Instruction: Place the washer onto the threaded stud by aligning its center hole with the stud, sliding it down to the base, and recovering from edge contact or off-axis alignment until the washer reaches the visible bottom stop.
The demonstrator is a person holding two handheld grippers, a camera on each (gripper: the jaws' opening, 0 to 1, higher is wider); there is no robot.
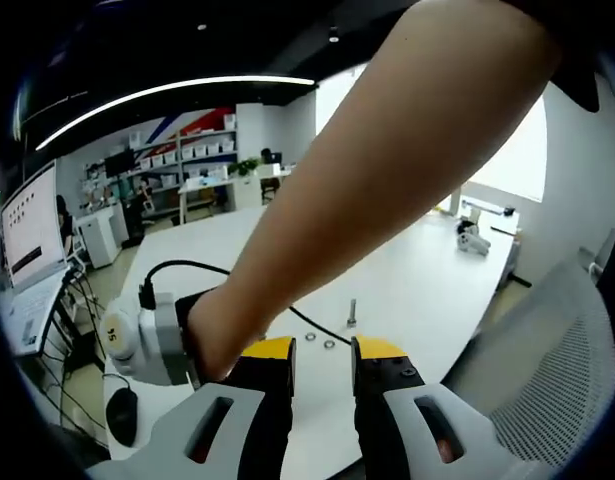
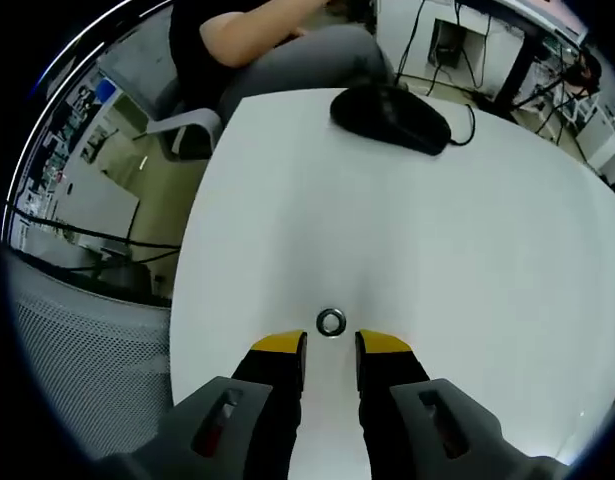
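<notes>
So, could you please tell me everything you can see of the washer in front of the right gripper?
The washer is a small, shiny, metal-looking ring with a round centre hole. It lies flat on the white table, just ahead of the right gripper and centred on the gap between its open, yellow-tipped jaws. Nothing but the table touches it; it is not yet picked up.

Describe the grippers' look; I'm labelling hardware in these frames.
Both the left gripper and right gripper have black jaws with yellow tips, set in pale grey housings with dark slots. The forearm crossing the left gripper view is bare, without a sleeve.
</notes>
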